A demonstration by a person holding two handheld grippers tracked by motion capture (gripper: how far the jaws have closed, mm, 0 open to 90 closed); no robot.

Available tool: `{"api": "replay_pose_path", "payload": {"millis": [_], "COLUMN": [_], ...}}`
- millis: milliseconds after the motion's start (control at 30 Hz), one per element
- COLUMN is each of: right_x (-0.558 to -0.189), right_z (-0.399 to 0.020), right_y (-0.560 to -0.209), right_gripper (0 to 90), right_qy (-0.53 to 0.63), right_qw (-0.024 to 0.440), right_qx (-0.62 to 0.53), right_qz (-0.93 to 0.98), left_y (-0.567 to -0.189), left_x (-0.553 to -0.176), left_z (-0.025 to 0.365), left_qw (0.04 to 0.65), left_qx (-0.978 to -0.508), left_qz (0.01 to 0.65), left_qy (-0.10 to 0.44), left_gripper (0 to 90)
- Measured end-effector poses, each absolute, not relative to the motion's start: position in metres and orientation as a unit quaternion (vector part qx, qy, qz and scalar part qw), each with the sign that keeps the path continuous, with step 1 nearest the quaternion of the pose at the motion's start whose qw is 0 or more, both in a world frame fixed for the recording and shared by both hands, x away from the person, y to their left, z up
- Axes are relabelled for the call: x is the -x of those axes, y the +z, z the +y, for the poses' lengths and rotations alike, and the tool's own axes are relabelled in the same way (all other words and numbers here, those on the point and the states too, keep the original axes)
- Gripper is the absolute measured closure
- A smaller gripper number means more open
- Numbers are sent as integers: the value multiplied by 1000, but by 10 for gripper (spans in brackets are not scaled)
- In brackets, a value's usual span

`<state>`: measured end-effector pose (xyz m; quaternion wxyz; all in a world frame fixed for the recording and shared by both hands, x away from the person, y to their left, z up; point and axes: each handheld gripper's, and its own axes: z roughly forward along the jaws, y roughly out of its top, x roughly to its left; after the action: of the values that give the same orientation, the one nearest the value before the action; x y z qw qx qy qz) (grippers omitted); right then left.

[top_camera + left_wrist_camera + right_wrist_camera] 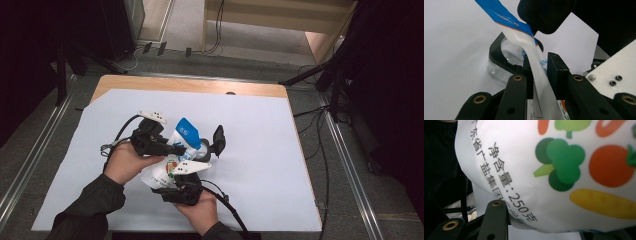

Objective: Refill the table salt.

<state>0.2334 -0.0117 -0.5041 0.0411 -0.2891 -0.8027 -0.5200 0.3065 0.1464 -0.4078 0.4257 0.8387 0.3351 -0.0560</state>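
Pouch (172, 157) lengthwise, blue top edge away from person.

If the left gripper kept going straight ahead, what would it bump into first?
Probably the clear, black-rimmed container just ahead of the left gripper, beyond the white and blue pouch between its jaws; depth is hard to judge.

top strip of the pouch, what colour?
Blue, above the white pouch body; best in the left gripper view.

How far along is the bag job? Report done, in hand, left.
Done: the bag is picked up. In hand: the left tool pinches its neck, the right tool grips its body, near a clear container. Left: probably emptying it; the container looks empty.
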Motion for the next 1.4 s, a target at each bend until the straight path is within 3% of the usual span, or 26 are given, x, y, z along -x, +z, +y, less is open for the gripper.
{"api": "replay_pose_path", "payload": {"millis": [533, 1100, 1300, 1400], "right_x": [-234, -237, -237, -238], "right_z": [-14, -12, -11, -11], "right_y": [-503, -499, -498, -498], "right_gripper": [589, 567, 544, 586], "right_qy": [-520, -521, -513, -515], "right_qw": [46, 60, 51, 59], "right_qx": [296, 287, 285, 295], "right_qz": [-800, -802, -808, -803], "left_y": [-402, -399, -400, -400], "left_x": [-305, -302, -301, -300], "left_z": [155, 146, 143, 142], "left_qw": [418, 402, 399, 405], "left_qx": [-842, -853, -852, -848], "left_qz": [334, 331, 339, 340], "left_qy": [-64, -27, -22, -19], "left_gripper": [715, 888, 898, 893]}}
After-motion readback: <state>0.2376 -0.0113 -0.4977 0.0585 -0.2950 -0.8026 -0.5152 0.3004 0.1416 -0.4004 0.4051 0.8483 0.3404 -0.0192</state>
